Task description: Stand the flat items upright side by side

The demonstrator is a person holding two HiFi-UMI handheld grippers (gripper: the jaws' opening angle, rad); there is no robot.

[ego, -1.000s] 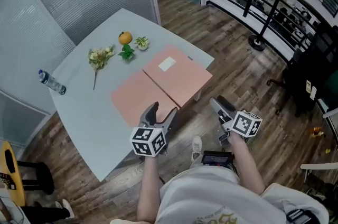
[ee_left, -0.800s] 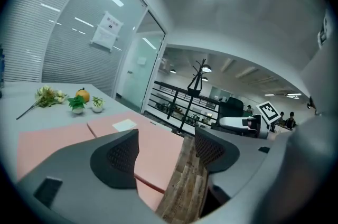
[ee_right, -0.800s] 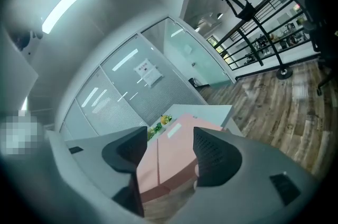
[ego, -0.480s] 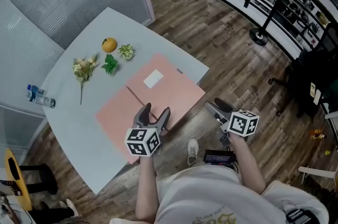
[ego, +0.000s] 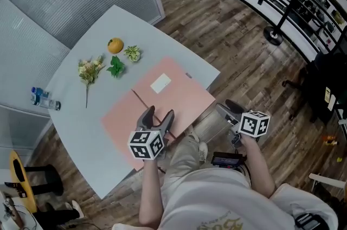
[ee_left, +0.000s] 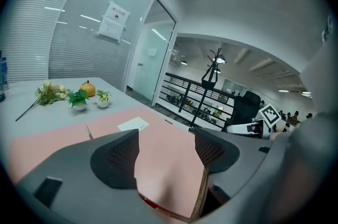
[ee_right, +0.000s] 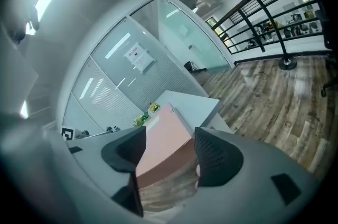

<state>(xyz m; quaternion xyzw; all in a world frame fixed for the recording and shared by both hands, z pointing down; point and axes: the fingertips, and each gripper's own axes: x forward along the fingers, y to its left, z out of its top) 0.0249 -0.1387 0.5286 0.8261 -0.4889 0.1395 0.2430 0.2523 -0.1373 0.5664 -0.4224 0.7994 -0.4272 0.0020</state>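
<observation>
Two flat pink items lie side by side on the pale table [ego: 81, 131]. The left one [ego: 120, 121] is plain; the right one [ego: 187, 96] carries a white label [ego: 161, 83]. My left gripper [ego: 158, 116] hovers open over the near edge of the labelled item [ee_left: 158, 175], with nothing between its fingers [ee_left: 119, 157]. My right gripper [ego: 227, 110] is off the table's near right edge, beside that item [ee_right: 161, 146]. Its jaws have just been opening, stand open and hold nothing.
At the table's far end lie a flower sprig [ego: 88, 70], an orange [ego: 115, 45] and two small plants [ego: 115, 66] [ego: 132, 52]. A water bottle [ego: 44, 99] lies at the left edge. Wooden floor [ego: 244, 61] and a black stand [ego: 279, 33] are to the right.
Both grippers have come forward and down toward the table. The left one now hangs over the pink item's near edge. The person's leg has stepped in under the table edge.
</observation>
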